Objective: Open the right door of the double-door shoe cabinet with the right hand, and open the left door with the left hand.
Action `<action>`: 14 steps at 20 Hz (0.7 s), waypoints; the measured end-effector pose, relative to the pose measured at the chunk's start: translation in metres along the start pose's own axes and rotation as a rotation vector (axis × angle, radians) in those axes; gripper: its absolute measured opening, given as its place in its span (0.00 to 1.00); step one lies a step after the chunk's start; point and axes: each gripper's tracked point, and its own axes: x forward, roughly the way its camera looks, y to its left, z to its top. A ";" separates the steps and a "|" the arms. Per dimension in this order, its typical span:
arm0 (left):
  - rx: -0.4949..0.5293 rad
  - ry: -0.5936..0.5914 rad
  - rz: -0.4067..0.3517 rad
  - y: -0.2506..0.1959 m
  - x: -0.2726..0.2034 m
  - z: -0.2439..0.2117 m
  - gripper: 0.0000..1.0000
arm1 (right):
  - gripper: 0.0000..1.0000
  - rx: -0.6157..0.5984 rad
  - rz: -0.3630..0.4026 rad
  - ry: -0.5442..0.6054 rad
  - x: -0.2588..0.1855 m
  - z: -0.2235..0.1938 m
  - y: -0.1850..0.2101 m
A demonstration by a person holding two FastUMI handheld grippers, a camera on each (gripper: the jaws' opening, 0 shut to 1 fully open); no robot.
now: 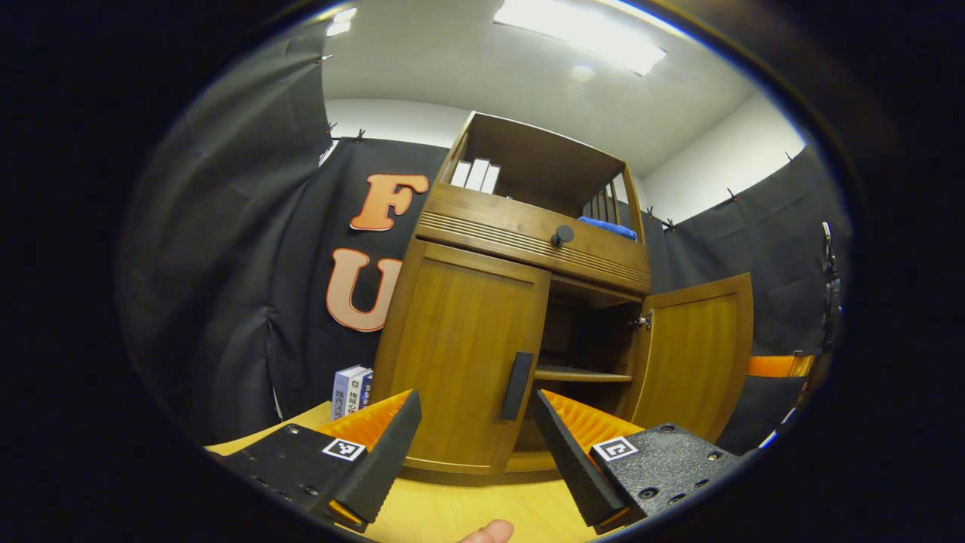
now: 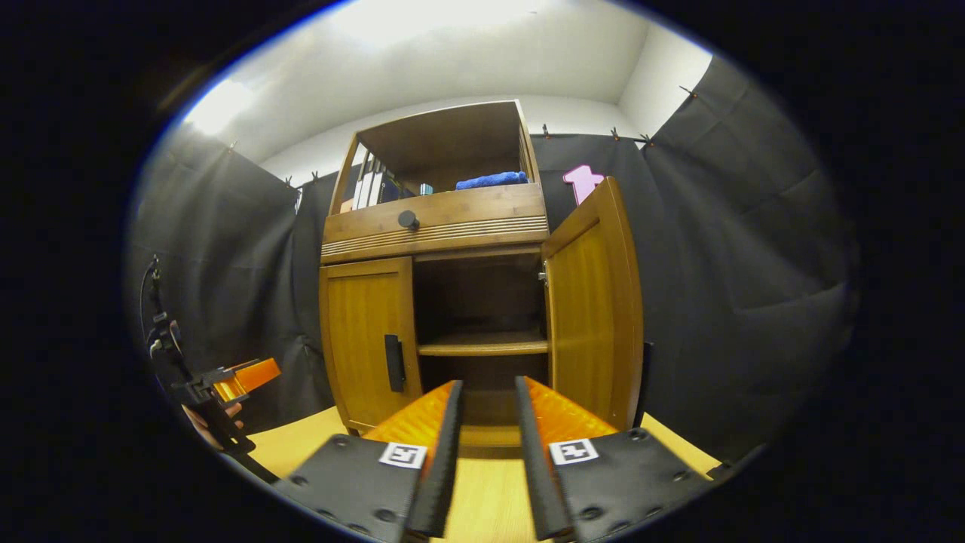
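The wooden shoe cabinet point(image 1: 482, 226) stands on a light tabletop. Its left door point(image 1: 460, 354) is shut, and the black vertical handle point(image 1: 517, 385) sits just beyond my left gripper point(image 1: 475, 411). That gripper is open wide, with the handle showing in the gap between its fingers and nothing touched. The right door point(image 2: 595, 317) stands swung open, showing the dark inside and a shelf point(image 2: 482, 348). My right gripper point(image 2: 488, 392) is open with a narrow gap, empty, a little in front of the open compartment. The left door point(image 2: 366, 339) and its handle point(image 2: 393, 362) lie to its left.
Above the doors is a drawer with a round black knob point(image 1: 562, 235). The top shelf holds books point(image 1: 475, 175) and a blue cloth point(image 1: 607, 227). More books point(image 1: 351, 389) stand left of the cabinet. A hand holds the left gripper point(image 2: 234, 381) at the far left. The tabletop point(image 1: 460, 509) lies below.
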 end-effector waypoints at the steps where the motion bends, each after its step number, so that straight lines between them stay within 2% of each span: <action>1: 0.005 0.023 -0.023 -0.011 0.011 -0.005 0.94 | 0.39 -0.004 -0.010 -0.001 0.000 -0.002 0.001; 2: 0.000 0.046 -0.054 -0.023 0.021 -0.011 0.97 | 0.52 -0.001 -0.021 0.002 0.001 -0.006 0.000; 3: -0.005 0.068 -0.085 -0.036 0.034 -0.016 0.92 | 0.64 0.005 -0.027 0.007 -0.002 -0.008 0.002; 5: 0.007 0.103 -0.121 -0.053 0.058 -0.025 0.94 | 0.90 0.007 -0.021 -0.008 -0.007 -0.007 0.006; 7: 0.029 0.111 -0.123 -0.061 0.085 -0.031 0.95 | 0.90 0.005 -0.008 -0.016 -0.011 -0.012 0.008; 8: 0.038 0.107 -0.119 -0.062 0.099 -0.031 0.94 | 0.98 0.011 0.004 -0.010 -0.013 -0.016 0.010; 10: 0.067 0.090 -0.133 -0.070 0.129 -0.031 0.98 | 0.98 0.024 0.045 0.003 -0.019 -0.022 0.016; 11: 0.091 0.084 -0.131 -0.070 0.142 -0.033 0.92 | 0.90 0.031 0.060 0.006 -0.021 -0.023 0.017; 12: 0.106 0.076 -0.120 -0.068 0.153 -0.035 0.95 | 0.90 0.034 0.074 0.006 -0.023 -0.024 0.018; 14: 0.111 0.098 -0.094 -0.068 0.177 -0.048 0.92 | 0.90 0.033 0.087 -0.007 -0.024 -0.023 0.015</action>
